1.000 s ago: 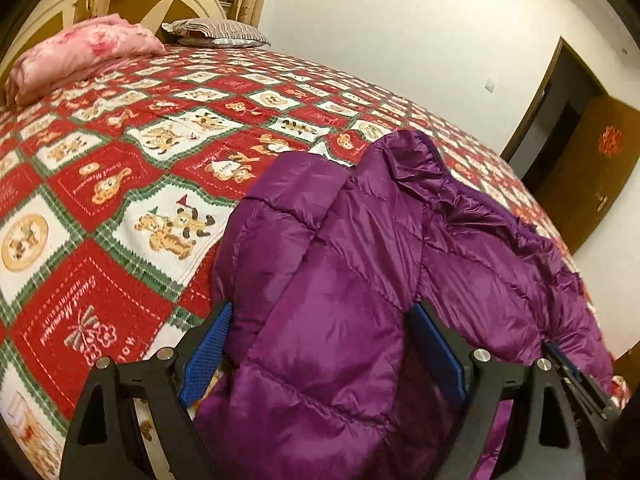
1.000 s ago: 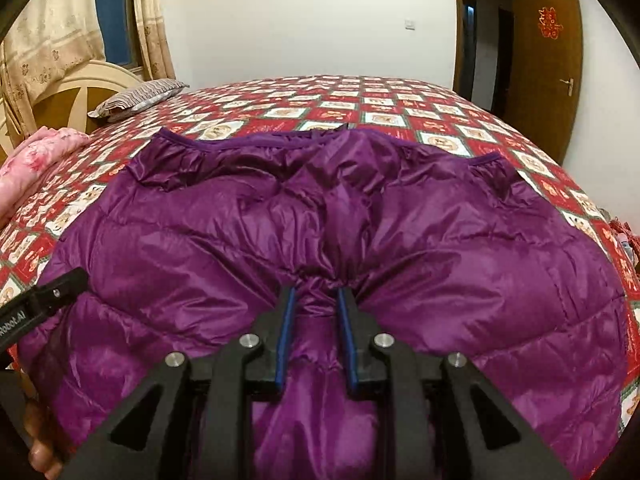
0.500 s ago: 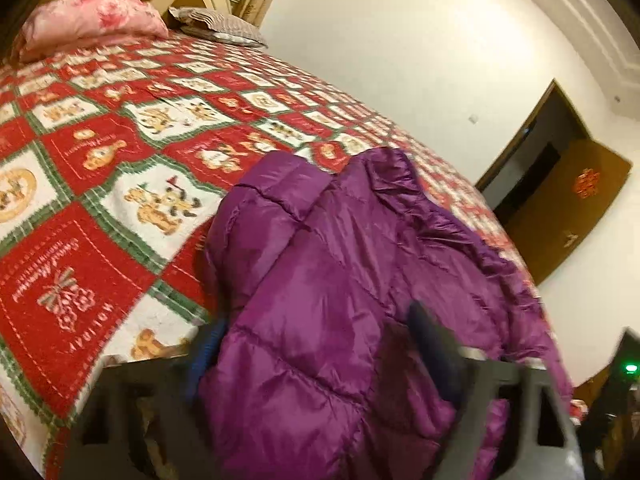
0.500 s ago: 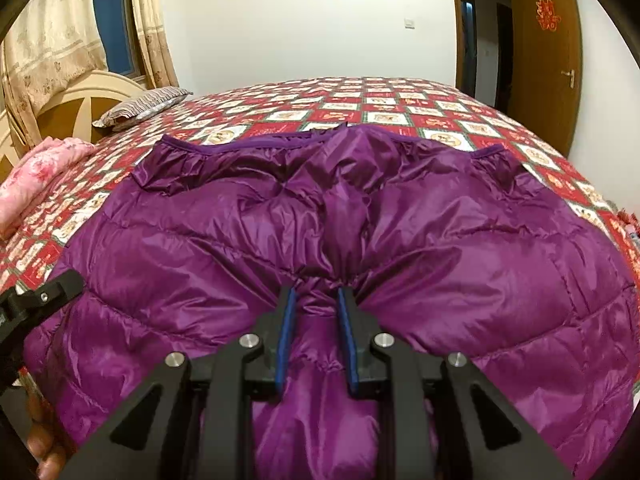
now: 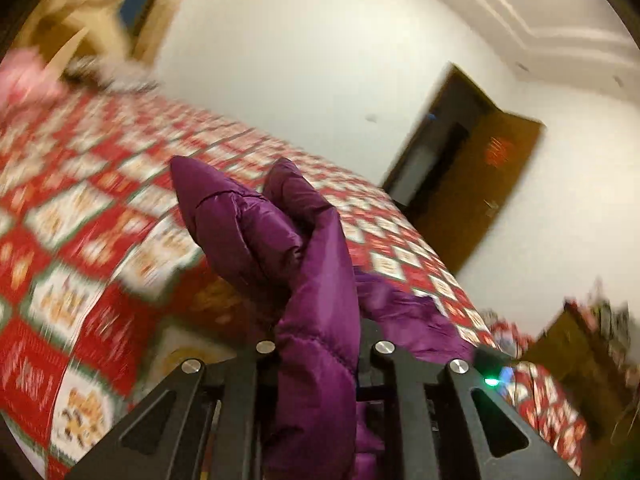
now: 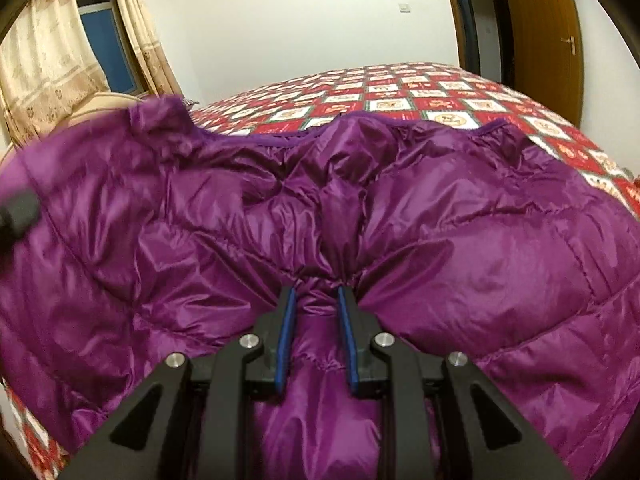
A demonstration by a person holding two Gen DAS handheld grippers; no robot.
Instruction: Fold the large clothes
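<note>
A purple padded jacket lies spread on the bed with the red, white and green patchwork cover. My right gripper is shut on a bunched fold at the jacket's near edge. My left gripper is shut on the jacket's left edge and holds it lifted above the bed, so the fabric stands up between the jaws. The left view is blurred. The left gripper's body shows at the left edge of the right wrist view.
A pink pillow and a striped pillow lie at the head of the bed by the headboard. Curtains and a window are at the left. A brown door stands open past the bed's far right.
My left gripper has closed on the jacket's left edge and lifted it up and toward the right. The right gripper stays shut on its fold, nearly still.
</note>
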